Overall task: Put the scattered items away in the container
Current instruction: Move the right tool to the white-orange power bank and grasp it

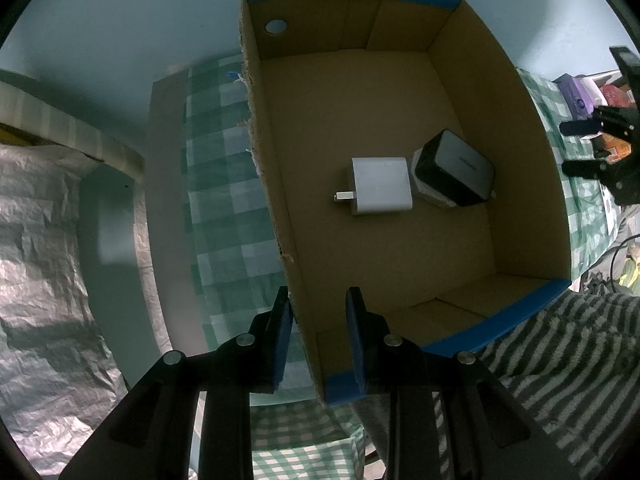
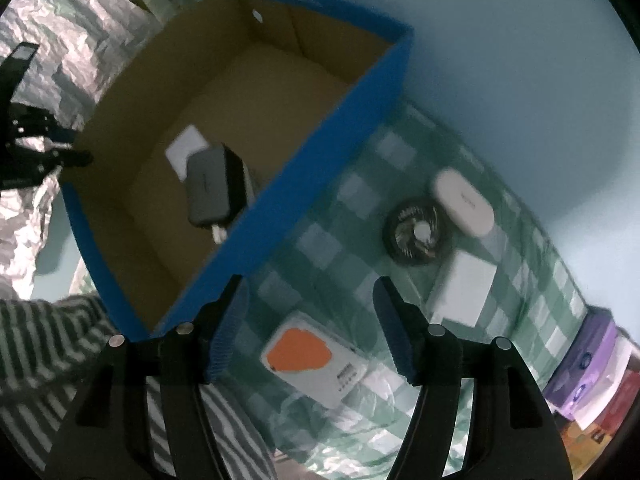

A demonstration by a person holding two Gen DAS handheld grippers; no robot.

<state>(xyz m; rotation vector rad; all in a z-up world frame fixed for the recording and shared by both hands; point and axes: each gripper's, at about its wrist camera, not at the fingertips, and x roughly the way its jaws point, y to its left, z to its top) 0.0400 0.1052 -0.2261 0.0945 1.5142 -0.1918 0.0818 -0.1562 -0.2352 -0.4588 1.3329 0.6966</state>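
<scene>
An open cardboard box (image 1: pixel 532 160) with blue outer walls (image 2: pixel 328 148) stands on a green checked cloth. Inside lie a white charger (image 1: pixel 382 192) and a black-and-grey charger (image 1: pixel 456 168), also seen in the right wrist view (image 2: pixel 212 192). My left gripper (image 1: pixel 318 320) straddles the box's near left wall at the corner, one finger on each side; whether the pads touch the wall is unclear. My right gripper (image 2: pixel 310 328) is open and empty above a white box with an orange mark (image 2: pixel 312 360). On the cloth lie a round black fan-like disc (image 2: pixel 416 236), a white oval case (image 2: pixel 464 204) and a white adapter (image 2: pixel 464 288).
Purple and red boxes (image 2: pixel 592 372) stand at the cloth's right edge. A striped fabric (image 1: pixel 560 360) lies in front of the box. Crinkled silver sheeting (image 1: pixel 44 260) covers the left side. A pale blue wall (image 2: pixel 500 60) is behind.
</scene>
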